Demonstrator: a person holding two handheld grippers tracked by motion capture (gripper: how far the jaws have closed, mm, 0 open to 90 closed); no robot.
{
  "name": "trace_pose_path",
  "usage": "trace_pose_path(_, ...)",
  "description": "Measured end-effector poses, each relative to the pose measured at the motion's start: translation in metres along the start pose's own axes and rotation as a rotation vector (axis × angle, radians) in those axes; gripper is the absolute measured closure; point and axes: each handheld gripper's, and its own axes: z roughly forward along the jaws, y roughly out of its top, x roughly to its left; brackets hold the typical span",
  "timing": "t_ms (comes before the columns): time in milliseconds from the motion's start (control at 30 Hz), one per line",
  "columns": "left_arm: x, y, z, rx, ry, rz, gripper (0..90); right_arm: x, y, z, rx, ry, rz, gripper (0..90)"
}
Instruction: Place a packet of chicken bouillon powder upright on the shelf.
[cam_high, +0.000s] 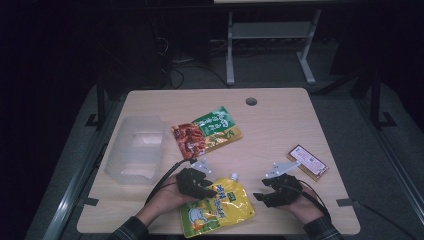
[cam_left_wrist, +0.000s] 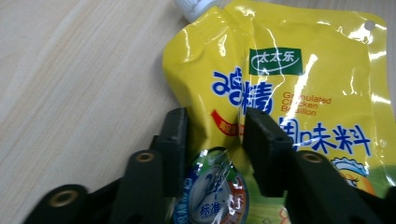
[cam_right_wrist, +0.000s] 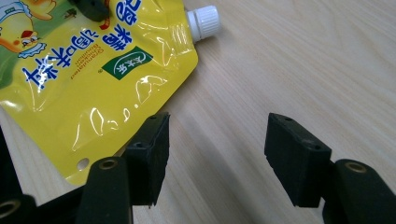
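A yellow spouted pouch (cam_high: 222, 207) with blue lettering lies flat near the table's front edge, its white cap (cam_high: 233, 176) pointing away from me. My left gripper (cam_high: 207, 189) sits at the pouch's upper left edge. In the left gripper view its jaws (cam_left_wrist: 215, 133) stand narrowed with the pouch (cam_left_wrist: 289, 84) pinched between them. My right gripper (cam_high: 261, 190) rests just right of the pouch. In the right gripper view it (cam_right_wrist: 217, 140) is open over bare wood, with the pouch (cam_right_wrist: 93, 88) beside its left finger (cam_right_wrist: 152, 149) and nothing between the jaws.
A clear plastic tub (cam_high: 136, 147) stands at the left of the table (cam_high: 280, 120). A red and green snack bag (cam_high: 206, 131) lies in the middle. A small flat packet (cam_high: 308, 161) lies at the right. A cable hole (cam_high: 251, 101) is near the far edge.
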Motion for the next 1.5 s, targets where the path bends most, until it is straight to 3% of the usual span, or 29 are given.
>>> trace_pose_path(133, 0.000, 0.000, 0.000, -0.004, 0.004, 0.017, 77.1, 0.000, 0.001, 0.000, -0.004, -0.002, 0.001, 39.3)
trace_pose_path(267, -0.001, -0.001, -0.001, -0.005, 0.009, 0.020, 80.1, 0.000, 0.001, 0.000, -0.006, -0.004, 0.004, 38.3)
trace_pose_path(367, 0.001, -0.003, -0.003, -0.035, -0.010, 0.006, 83.0, -0.001, 0.001, 0.001, -0.008, -0.006, 0.003, 37.1)
trace_pose_path(667, 0.003, -0.004, -0.022, -0.177, -0.003, -0.039, 88.3, -0.003, 0.002, -0.005, -0.044, -0.007, 0.014, 34.3)
trace_pose_path(1033, 0.007, -0.007, -0.057, -0.364, 0.096, -0.076, 88.7, -0.007, 0.001, -0.015, -0.107, 0.016, 0.037, 31.0)
trace_pose_path(1167, 0.008, -0.008, -0.065, -0.411, 0.131, -0.090, 88.7, -0.004, 0.001, -0.014, -0.124, 0.045, 0.035, 29.8)
trace_pose_path(1267, 0.008, -0.009, -0.068, -0.431, 0.141, -0.096, 88.7, 0.000, 0.004, -0.012, -0.165, 0.119, 0.054, 28.9)
trace_pose_path(1500, 0.004, -0.008, -0.071, -0.456, 0.151, -0.095, 88.8, 0.020, 0.021, 0.000, -0.243, 0.161, 0.051, 24.7)
